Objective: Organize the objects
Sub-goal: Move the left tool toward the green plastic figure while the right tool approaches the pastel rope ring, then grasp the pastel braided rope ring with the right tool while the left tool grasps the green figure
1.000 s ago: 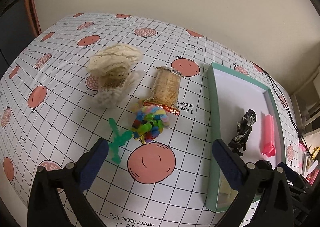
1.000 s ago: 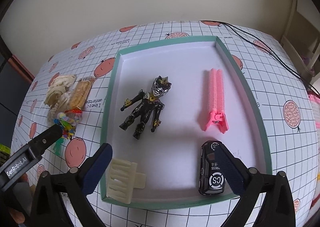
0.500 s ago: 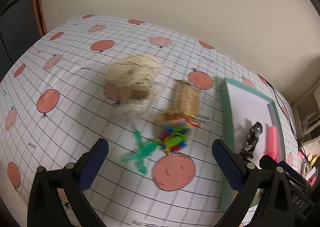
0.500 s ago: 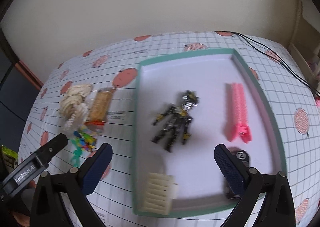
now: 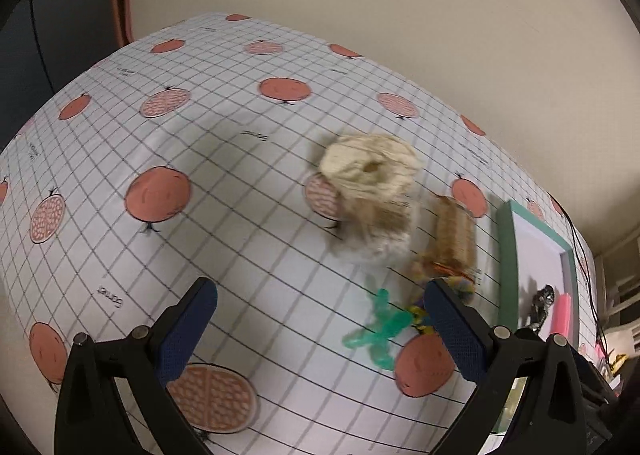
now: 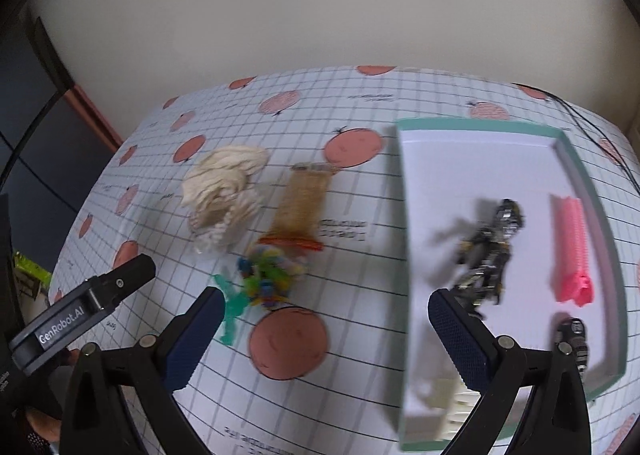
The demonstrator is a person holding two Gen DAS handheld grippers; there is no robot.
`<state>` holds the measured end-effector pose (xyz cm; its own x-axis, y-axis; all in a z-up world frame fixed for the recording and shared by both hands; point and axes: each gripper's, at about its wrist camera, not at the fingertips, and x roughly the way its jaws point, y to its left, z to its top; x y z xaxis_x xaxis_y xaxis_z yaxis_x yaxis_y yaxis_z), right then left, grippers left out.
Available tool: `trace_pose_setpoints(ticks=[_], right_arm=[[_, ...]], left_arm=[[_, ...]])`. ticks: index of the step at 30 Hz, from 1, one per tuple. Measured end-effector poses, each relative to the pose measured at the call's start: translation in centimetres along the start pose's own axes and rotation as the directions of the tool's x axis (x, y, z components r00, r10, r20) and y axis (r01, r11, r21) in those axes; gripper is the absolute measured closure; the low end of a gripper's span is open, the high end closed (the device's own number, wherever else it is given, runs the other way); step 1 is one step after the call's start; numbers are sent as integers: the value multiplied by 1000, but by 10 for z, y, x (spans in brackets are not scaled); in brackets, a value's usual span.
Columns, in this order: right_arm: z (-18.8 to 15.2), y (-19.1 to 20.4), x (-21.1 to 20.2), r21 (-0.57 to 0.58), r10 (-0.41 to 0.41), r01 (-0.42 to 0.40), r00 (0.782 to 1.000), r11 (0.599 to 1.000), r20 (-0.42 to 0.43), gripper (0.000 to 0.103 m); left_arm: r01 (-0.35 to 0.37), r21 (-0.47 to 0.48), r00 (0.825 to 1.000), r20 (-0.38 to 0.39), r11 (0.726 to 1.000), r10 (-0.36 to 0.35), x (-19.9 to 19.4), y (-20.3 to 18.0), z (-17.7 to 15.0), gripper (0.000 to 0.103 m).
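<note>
Counter point(image 6: 360, 407): teal tray point(image 6: 404, 255) at right edge; yarn bundle point(image 6: 224, 191), cracker pack point(image 6: 304, 207), bead bag point(image 6: 272, 275), green toy point(image 6: 232, 311) clustered beside it. Both tools, left point(image 5: 320, 339) and right point(image 6: 326, 339), released, empty. Risk: bunched items, a grab snags two. Only right view shows tray contents fully.

Soft indoor light, both views smeared by motion blur.
Ahead of the gripper fingers, the yarn bundle point(image 5: 372, 171) and the tray point(image 6: 404, 255) edge are streaked. Shadows are faint and diffuse. Fisheye bending curves the tablecloth point(image 5: 200, 183) grid, with dark vignetting at the corners.
</note>
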<state>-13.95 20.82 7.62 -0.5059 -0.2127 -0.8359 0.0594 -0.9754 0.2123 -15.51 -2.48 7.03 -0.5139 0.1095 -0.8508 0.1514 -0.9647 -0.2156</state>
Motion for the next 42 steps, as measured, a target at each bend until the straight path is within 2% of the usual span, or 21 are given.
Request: trace_pose_setpoints(ticks=[6,13,15,19,22,24,30,36,40,42], right_arm=[[0,15,12,-10,12,-12,1000,1000,-12,0],[7,7,14,22,-26,26,999,999,24,4],[8,4,17,25,-34,33,999,999,21,8],[8,-1,24,53,-28,28,1000,998,8,16],[8,0,29,51,-14,14,1000,999,-1,22],[9,1,32,49,-6,6,1000,999,-2,30],[12,1,41,67,20,-19,1000,998,-9,40],[15,7,45,54,54,-54,999,997,-5,52],[14,11,49,44,69,-68,998,997,-13,56],[12,12,51,45,81,-81,997,996,-14,58]], left_arm=[[-16,-26,1000,5,1000,16,-1,21,5,0],[-21,-36,999,-32,999,20,7,22,0,0],[-31,-26,999,-44,999,30,11,19,-3,0],[9,-20,996,-92,1000,-11,20,13,-8,0],[13,9,995,-103,1000,-12,24,4,-12,0],[15,27,994,-112,1000,-12,26,-1,-15,0],[38,7,987,-159,999,-37,35,-4,-21,1],[28,66,987,-157,997,-17,34,-14,-24,1],[25,104,985,-171,994,-6,37,-22,-29,9],[23,122,985,-175,992,-1,40,-27,-30,9]])
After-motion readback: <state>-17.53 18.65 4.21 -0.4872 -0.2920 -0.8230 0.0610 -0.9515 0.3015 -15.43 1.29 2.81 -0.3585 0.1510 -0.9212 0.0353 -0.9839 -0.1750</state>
